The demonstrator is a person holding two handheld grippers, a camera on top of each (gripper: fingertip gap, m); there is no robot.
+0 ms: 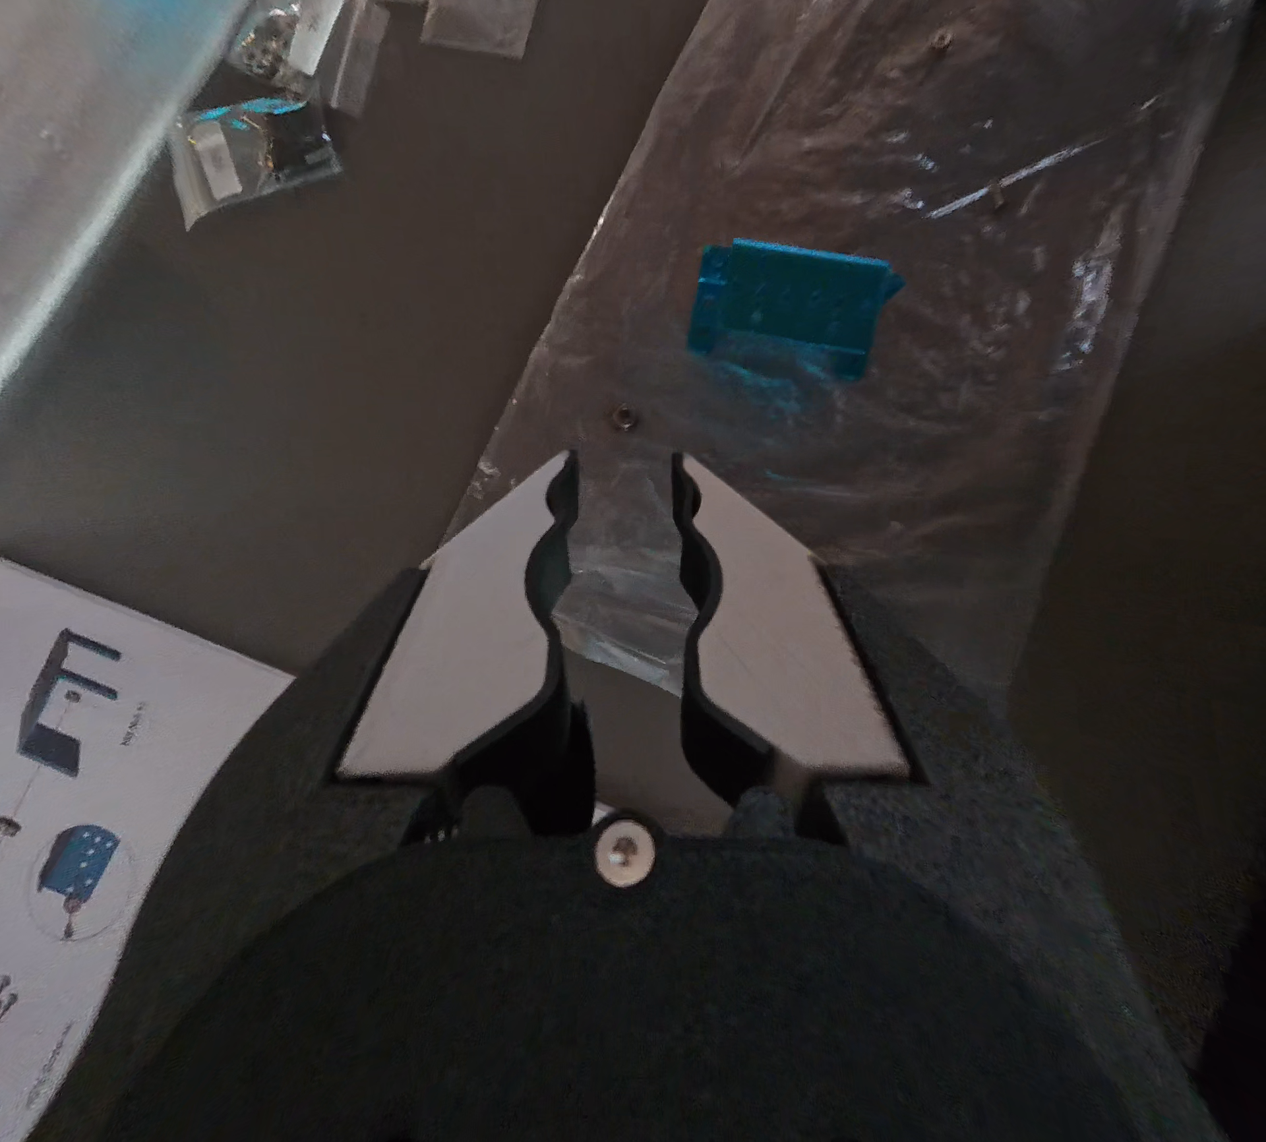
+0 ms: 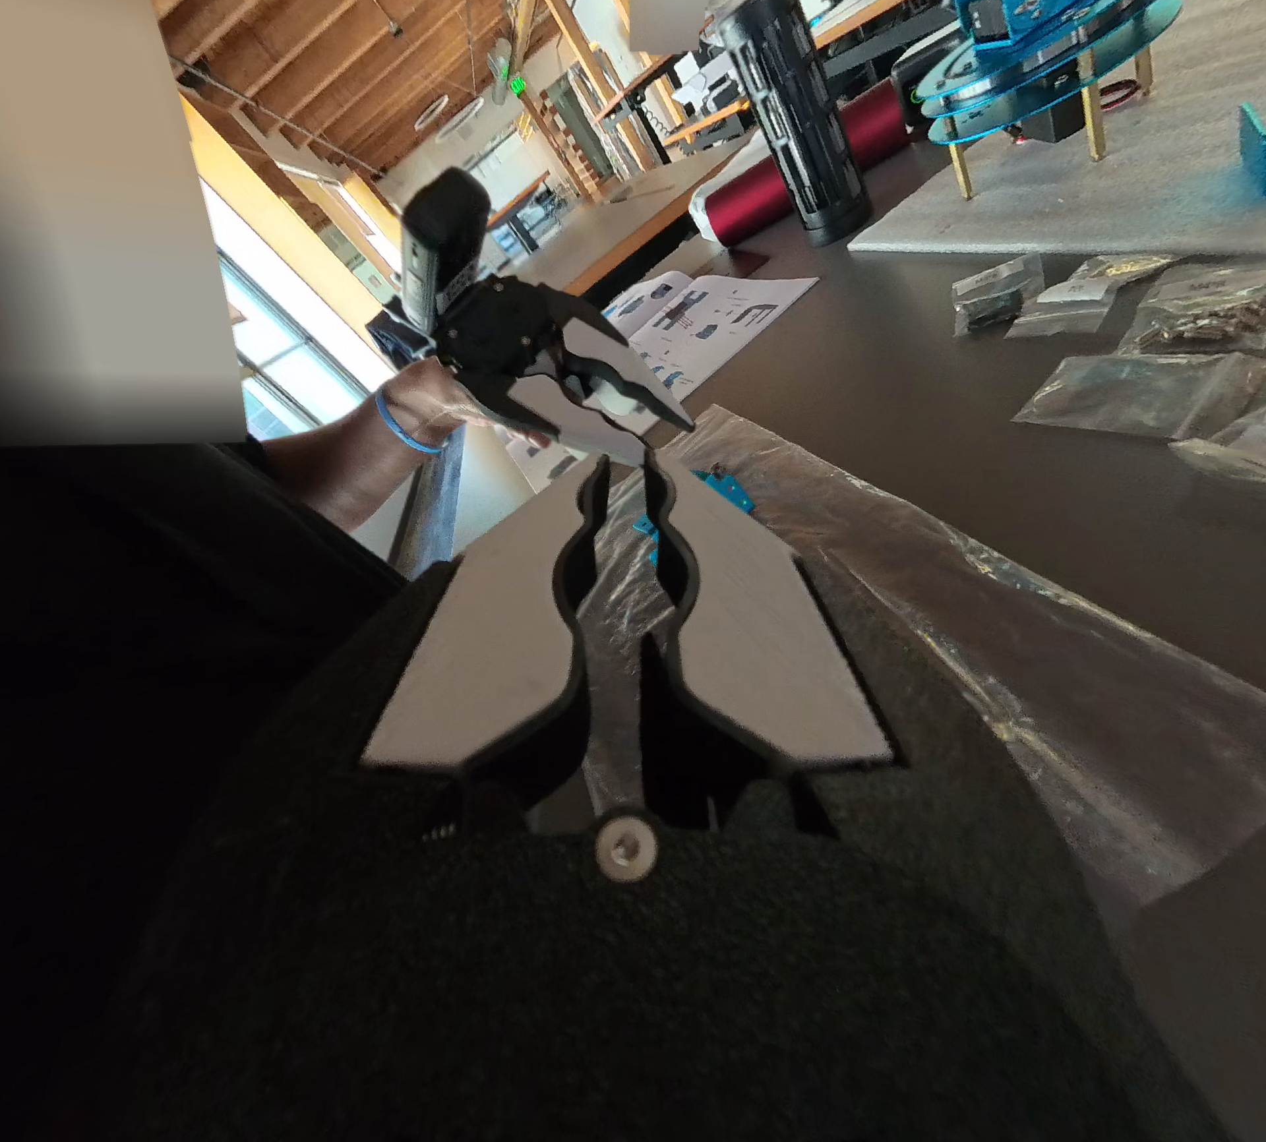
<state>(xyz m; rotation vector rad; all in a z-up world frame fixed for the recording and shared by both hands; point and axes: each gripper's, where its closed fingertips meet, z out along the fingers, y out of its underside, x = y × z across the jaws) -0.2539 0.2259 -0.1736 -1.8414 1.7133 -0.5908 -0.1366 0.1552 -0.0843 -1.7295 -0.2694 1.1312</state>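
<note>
A long clear plastic bag [image 1: 890, 150] stretches between my two grippers above the dark table [image 1: 411, 355]. Inside it lie a blue metal bracket [image 1: 788, 307], a small nut [image 1: 623, 417] and some loose screws [image 1: 942, 38]. My left gripper [image 1: 625, 458] has its jaws drawn close on the bag's narrow end, which sits in the gap. My right gripper [image 2: 627, 460] is closed narrowly on the other end of the bag [image 2: 890, 595], with crinkled plastic running between its fingers. The left gripper [image 2: 664, 434] also shows in the right wrist view, held by a hand. The blue bracket [image 2: 723, 486] shows just past my right fingertips.
Several small parts bags [image 1: 274, 81] lie on the table, also seen in the right wrist view [image 2: 1130, 342]. An open instruction booklet [image 1: 103, 801] lies near the left gripper. On a grey mat [image 2: 1096, 198] stand a blue round-plated assembly [image 2: 1027, 47] and a black cylinder [image 2: 795, 116], with a red tube [image 2: 753, 205] behind it. My right fingertips sit around 15 cm from my left ones. Measured from the fingertips, the blue round-plated assembly [image 2: 1027, 47] is 30 cm or so from the left gripper and 35 cm from the right.
</note>
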